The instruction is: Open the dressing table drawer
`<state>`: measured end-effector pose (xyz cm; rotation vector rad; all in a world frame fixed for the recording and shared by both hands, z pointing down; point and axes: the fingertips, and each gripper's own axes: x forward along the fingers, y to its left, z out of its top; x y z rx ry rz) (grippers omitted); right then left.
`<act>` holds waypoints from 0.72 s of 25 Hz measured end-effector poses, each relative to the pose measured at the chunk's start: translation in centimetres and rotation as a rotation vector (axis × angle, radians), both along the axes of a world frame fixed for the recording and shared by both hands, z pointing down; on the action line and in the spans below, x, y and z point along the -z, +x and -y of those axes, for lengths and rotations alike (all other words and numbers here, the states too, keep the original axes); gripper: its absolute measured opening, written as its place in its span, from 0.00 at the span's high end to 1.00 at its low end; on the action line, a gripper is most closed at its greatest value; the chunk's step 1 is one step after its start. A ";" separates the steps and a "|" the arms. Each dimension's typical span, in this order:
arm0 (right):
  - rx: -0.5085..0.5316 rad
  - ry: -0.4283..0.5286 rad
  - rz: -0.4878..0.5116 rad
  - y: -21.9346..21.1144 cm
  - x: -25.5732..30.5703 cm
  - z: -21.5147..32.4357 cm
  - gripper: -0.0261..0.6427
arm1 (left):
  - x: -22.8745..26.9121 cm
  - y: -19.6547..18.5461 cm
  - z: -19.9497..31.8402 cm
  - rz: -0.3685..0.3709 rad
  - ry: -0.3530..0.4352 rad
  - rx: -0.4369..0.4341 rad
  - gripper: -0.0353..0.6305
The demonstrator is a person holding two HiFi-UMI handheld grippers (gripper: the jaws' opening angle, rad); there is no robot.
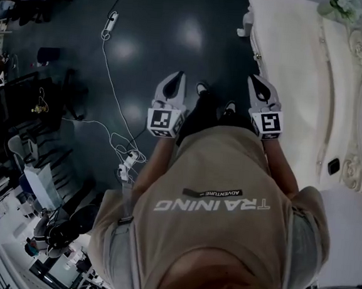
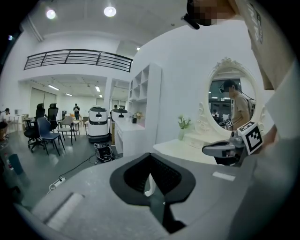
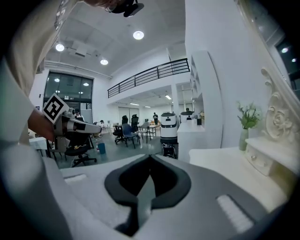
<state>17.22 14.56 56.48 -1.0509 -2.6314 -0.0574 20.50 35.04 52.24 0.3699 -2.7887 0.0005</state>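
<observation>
person standing on dark floor (image 1: 179, 21), both grippers pointing forward at waist level, side by side, well apart from each other.

left gripper (image 2: 150, 155): jaws sitting together, tips meeting, nothing between them. pointing out over open floor, with the table's corner showing beyond its tips.

right gripper (image 3: 150, 158): jaws likewise pressing together, empty. pointing along the table's front edge, toward the far room.

table (image 1: 289, 62): white, ornate, lying along the right side of the head view. right gripper hanging just beside its near edge; from above i cannot tell whether it is touching. the right gripper view is showing the tabletop off to the right, apart from the jaws.

drawer (image 3: 259, 161): small, with a round knob, sitting on the tabletop at the foot of the mirror (image 2: 232, 101) frame. looking shut. neither gripper touching it.

vase (image 3: 243, 133) with white flowers standing on the tabletop, beyond the drawer.

cable (image 1: 110, 84) running across the floor left of the left gripper, up to a power strip (image 1: 111, 21). chairs (image 2: 47, 133) standing far off in the open room.
</observation>
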 end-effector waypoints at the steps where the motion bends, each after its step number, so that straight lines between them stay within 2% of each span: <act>1: -0.006 0.004 -0.003 -0.4 -0.1 -0.3 0.96 | -0.5 -0.6 -0.4 -0.007 0.006 0.000 0.94; 6: -0.022 0.029 0.016 -3.0 1.3 -3.1 0.96 | -1.0 -4.5 -2.7 0.007 0.035 -0.034 0.94; 13: -0.101 0.084 0.081 -8.7 4.5 -7.1 0.96 | 1.6 -11.4 -6.9 0.090 0.037 -0.117 0.94; 18: -0.180 0.101 0.101 -11.9 5.0 -9.2 0.96 | -0.7 -15.3 -10.5 0.066 0.041 -0.183 0.94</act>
